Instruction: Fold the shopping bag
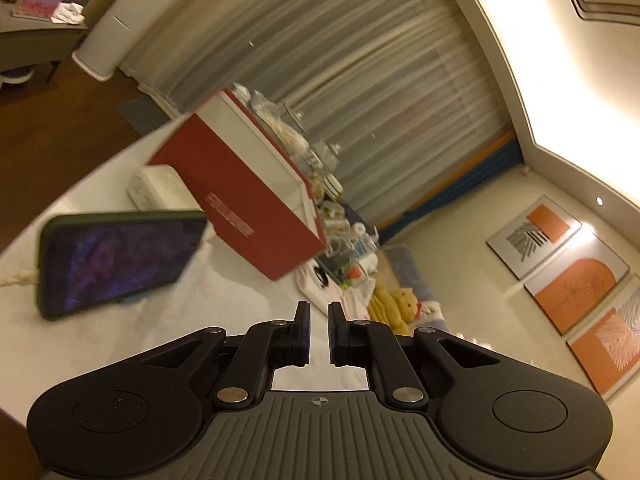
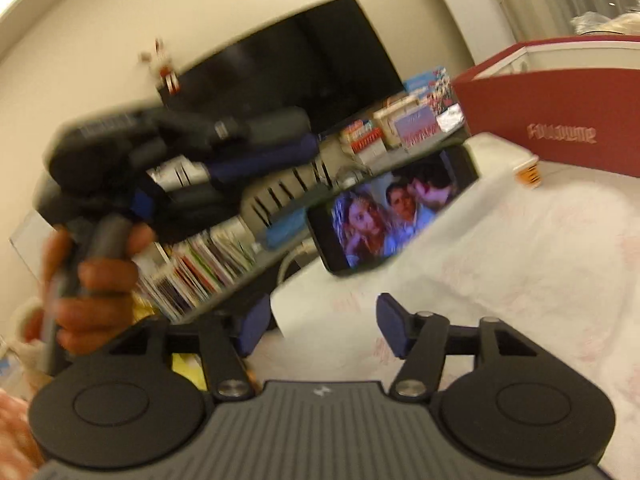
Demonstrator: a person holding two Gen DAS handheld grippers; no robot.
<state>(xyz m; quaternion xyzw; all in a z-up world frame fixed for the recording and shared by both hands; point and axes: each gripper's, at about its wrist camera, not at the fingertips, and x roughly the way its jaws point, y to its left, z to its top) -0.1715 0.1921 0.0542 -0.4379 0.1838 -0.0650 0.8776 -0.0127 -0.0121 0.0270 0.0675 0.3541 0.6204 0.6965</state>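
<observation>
- The red shopping bag (image 1: 240,196) stands open on the white table (image 1: 224,300), ahead of the left gripper (image 1: 319,334) and slightly to its left; its white lining shows, but nothing can be made out inside it.
- In the right wrist view the same bag (image 2: 560,112) sits far ahead and to the right of the right gripper (image 2: 324,330), well apart from it.
- Pale lettering is printed on the bag's red side; it is blurred and I cannot read it for sure.
- Left gripper: the jaws stand close together with a narrow gap between them, and nothing is held.
- Right gripper: the jaws are spread wide over the table's near edge, and nothing is held.
- A phone (image 1: 116,260) leans on its long side ahead and left of the left jaws, just beside the bag, with a white cable at its left end; the screen is dim there.
- The right wrist view shows the phone (image 2: 396,212) lit with a video of people, straight ahead of the jaws.
- Only the right view shows a hand (image 2: 92,280) gripping the left gripper's handle, motion-blurred at upper left, a dark television (image 2: 296,64) on the wall, and shelves of books (image 2: 200,268).
- Only the left view shows sheer curtains (image 1: 340,80), three framed orange pictures (image 1: 576,276), a yellow teddy bear (image 1: 394,304) beyond the jaws, and clutter behind the bag.
</observation>
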